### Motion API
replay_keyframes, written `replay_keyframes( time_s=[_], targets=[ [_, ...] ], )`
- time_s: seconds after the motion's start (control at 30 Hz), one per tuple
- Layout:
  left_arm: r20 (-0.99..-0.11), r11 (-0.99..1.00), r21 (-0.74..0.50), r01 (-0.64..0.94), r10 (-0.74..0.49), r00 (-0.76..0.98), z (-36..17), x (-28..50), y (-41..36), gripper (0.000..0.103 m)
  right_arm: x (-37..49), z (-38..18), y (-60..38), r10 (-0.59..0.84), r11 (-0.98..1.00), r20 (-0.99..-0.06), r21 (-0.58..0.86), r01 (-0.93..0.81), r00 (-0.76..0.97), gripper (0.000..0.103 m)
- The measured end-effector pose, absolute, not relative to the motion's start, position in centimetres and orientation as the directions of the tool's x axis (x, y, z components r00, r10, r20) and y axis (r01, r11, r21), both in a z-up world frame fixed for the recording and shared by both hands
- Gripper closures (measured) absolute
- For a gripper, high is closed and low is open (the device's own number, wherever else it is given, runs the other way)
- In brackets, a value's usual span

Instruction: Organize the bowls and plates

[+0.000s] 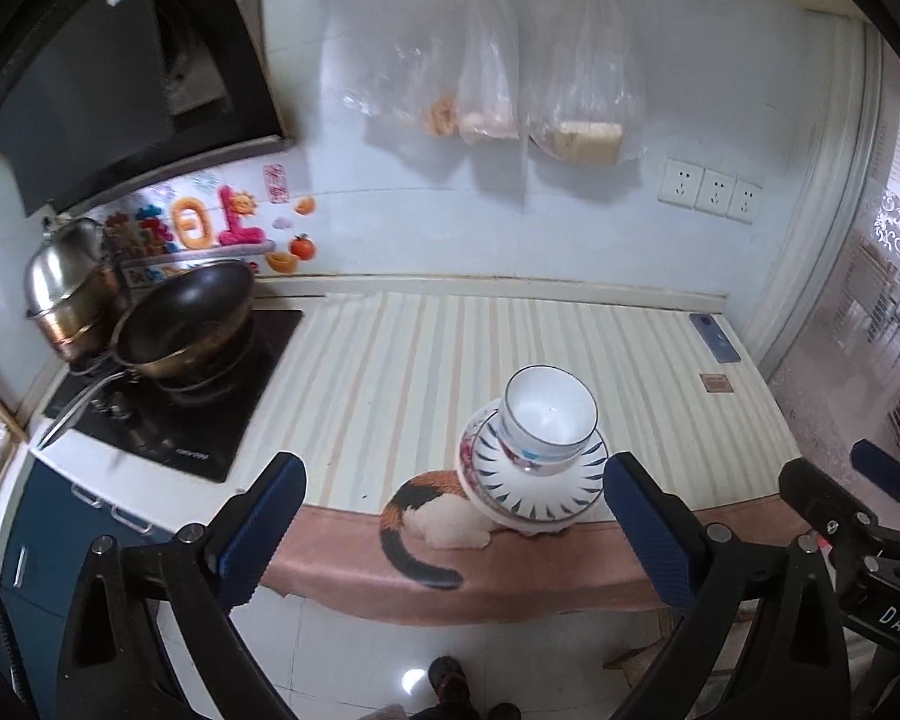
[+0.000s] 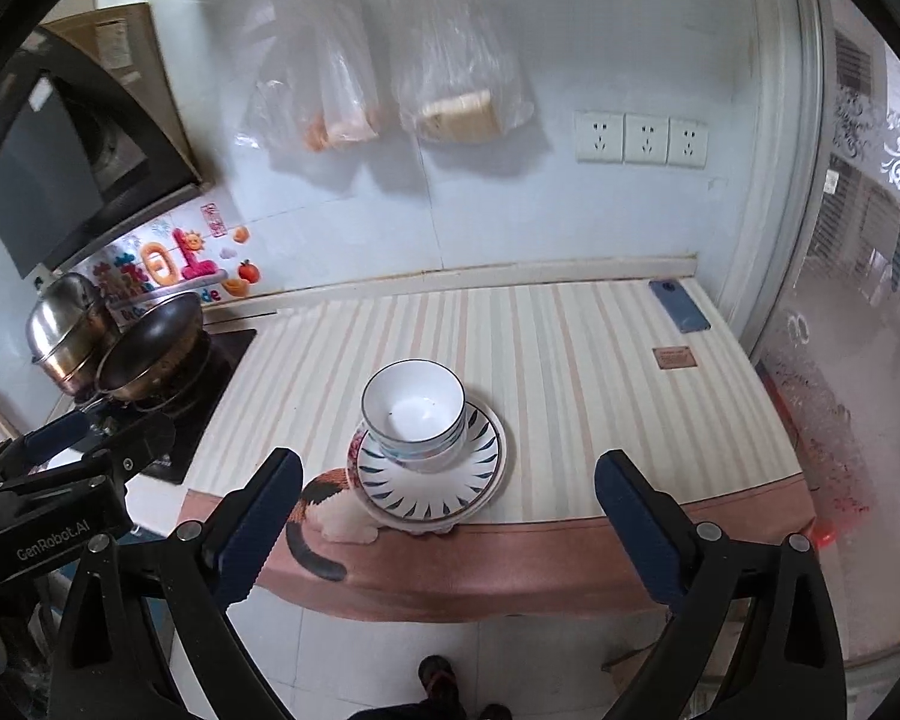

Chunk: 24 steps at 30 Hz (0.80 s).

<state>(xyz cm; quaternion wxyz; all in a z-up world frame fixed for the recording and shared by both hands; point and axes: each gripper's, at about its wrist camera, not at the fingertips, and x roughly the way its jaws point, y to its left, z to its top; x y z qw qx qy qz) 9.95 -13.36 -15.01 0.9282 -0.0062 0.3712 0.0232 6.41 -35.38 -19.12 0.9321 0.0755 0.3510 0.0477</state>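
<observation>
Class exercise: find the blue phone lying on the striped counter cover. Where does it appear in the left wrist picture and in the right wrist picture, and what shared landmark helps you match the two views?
Left wrist view: the blue phone lies at the counter's far right corner, right of centre in the picture.
Right wrist view: the blue phone sits at the same far right corner, just below the wall.
Shared landmark: the three white wall sockets above it.

We see a bright room with soft daylight from the glass door [image 2: 858, 276] on the right. The hanging bags [image 1: 510, 72] drop pale shadows on the wall. A shiny spot glows on the floor [image 1: 412, 679]. Edges bend and turn black. Everything looks slightly fuzzy.
</observation>
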Motion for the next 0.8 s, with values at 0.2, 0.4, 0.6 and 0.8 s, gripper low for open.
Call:
replay_keyframes(
  time_s=[0.2, 0.4, 0.6, 0.8],
  targets=[
    [-0.679, 0.996, 0.013, -0.088, 0.073, 0.731, -14.1, 5.8, -12.9, 0.001, 1.9, -18.0, -35.4, 0.152, 0.985, -0.631, 0.157, -0.067, 0.76, 0.003],
    [-0.667, 0.995, 0.014, -0.095, 0.08, 0.741, -13.8, 3.6, -12.0, 0.001, -1.0, -17.3, -34.8, 0.14, 0.987, -0.621, 0.147, -0.061, 0.771, 0.002],
    [-0.657, 0.996, 0.017, -0.084, 0.074, 0.751, -13.3, 2.4, -10.6, 0.001, -2.5, -16.4, -33.3, 0.128, 0.989, -0.603, 0.135, -0.057, 0.787, 0.002],
    [-0.645, 0.997, 0.018, -0.073, 0.067, 0.761, -12.8, 1.6, -9.5, 0.001, -3.5, -15.6, -31.9, 0.117, 0.99, -0.584, 0.136, -0.045, 0.803, 0.002]
  ],
)
